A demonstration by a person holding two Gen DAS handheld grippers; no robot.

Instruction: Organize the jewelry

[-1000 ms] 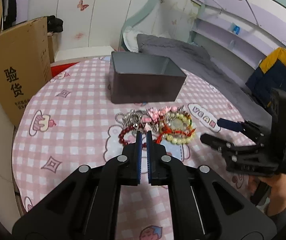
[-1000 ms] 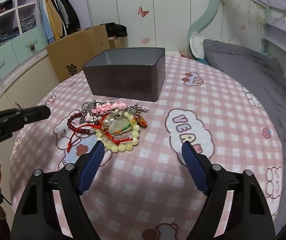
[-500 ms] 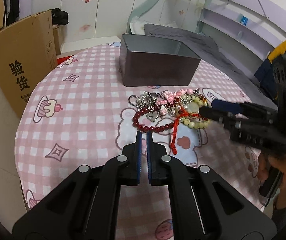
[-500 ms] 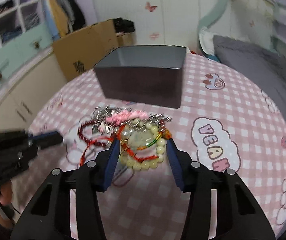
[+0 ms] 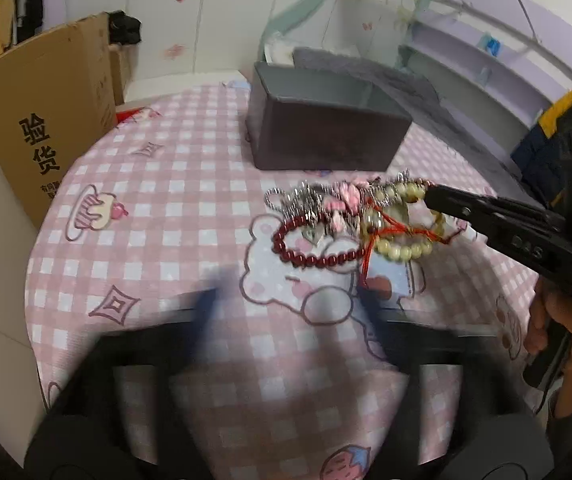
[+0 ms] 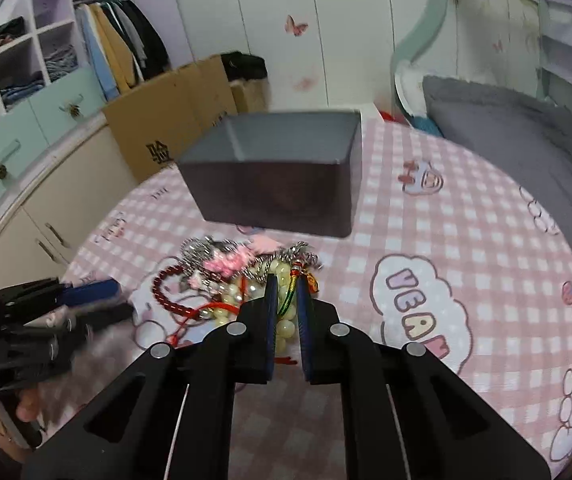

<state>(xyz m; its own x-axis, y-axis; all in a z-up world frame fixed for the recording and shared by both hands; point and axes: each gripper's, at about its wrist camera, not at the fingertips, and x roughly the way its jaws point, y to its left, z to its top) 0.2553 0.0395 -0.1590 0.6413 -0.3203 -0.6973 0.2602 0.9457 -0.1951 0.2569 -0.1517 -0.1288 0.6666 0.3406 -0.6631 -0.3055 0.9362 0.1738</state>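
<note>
Near the middle of the pink checked desk (image 6: pixel 466 208), just in front of the grey box (image 6: pixel 278 192): a tangled jewelry pile (image 5: pixel 350 220). Right hand-held gripper (image 6: pixel 286 300) narrowed onto the multicoloured cord (image 6: pixel 291 294) beside the pale bead bracelet (image 5: pixel 402 248), reaching low from the near right. Best lifted slowly, straight up, watching for the red string (image 5: pixel 390 232) dragging neighbours along. Left hand-held gripper (image 5: pixel 286 308) blurred, spread wide, hovering low at the near edge, holding nothing.

The cardboard box (image 5: pixel 52 132) beside the table carries large black characters, "验货". On the pink checked tablecloth (image 6: pixel 486 264), a cloud print (image 6: pixel 422 308) reads "VEAN".
</note>
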